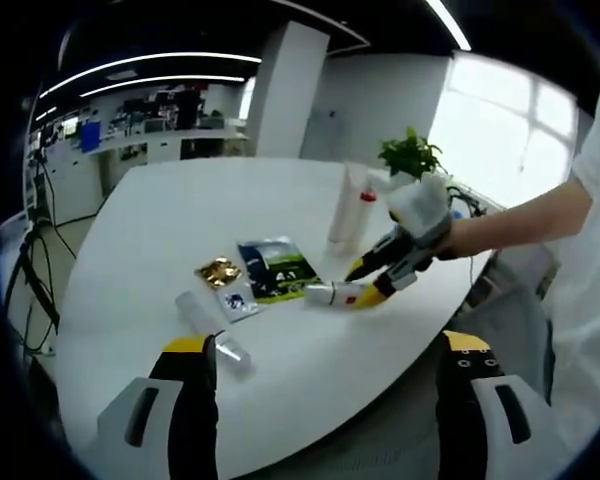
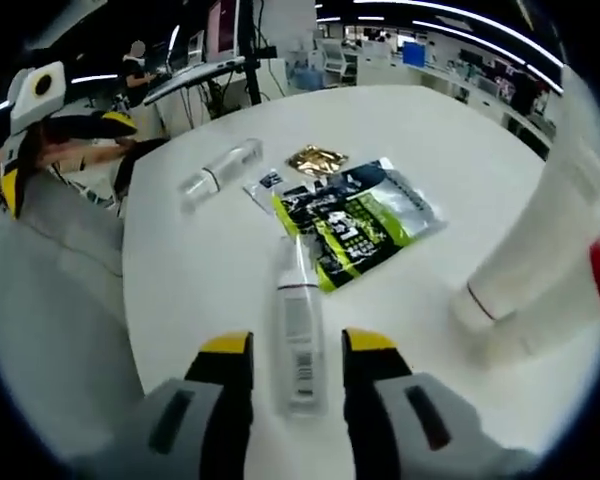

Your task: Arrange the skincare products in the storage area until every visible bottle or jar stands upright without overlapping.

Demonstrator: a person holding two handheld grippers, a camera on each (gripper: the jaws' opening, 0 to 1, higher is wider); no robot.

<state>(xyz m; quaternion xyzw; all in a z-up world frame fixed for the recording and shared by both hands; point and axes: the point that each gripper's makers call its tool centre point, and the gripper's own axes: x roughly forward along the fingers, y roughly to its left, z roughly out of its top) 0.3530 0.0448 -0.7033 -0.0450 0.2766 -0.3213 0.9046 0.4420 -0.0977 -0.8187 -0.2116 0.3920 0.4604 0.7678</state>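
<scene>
Right claw [image 2: 297, 362]: my yellow-tipped jaws stand apart, straddling a slim white squeeze tube with a printed label [image 2: 298, 335] that lies flat on the round white table [image 2: 180, 280]. The tube runs from between the fingertips toward 12 o'clock; whether the pads touch it I cannot tell. From the left gripper view the same claw [image 1: 365, 283] meets the tube [image 1: 332, 293] at its end.

Step in hand, as I judge it: grasping this fallen tube. Next move calls for closing on it, lifting, and setting it on its base in bare space.

Outward, at 12 to 1 o'clock: a green-and-black foil sachet [image 2: 355, 222], touching the tube's far tip. At 3 o'clock: tall white upright tubes with red banding [image 2: 540, 270].

Left claw [image 1: 330, 365]: jaws wide apart, holding nothing. At its 11 o'clock, a clear plastic bottle [image 1: 210, 328] lies on its side.
</scene>
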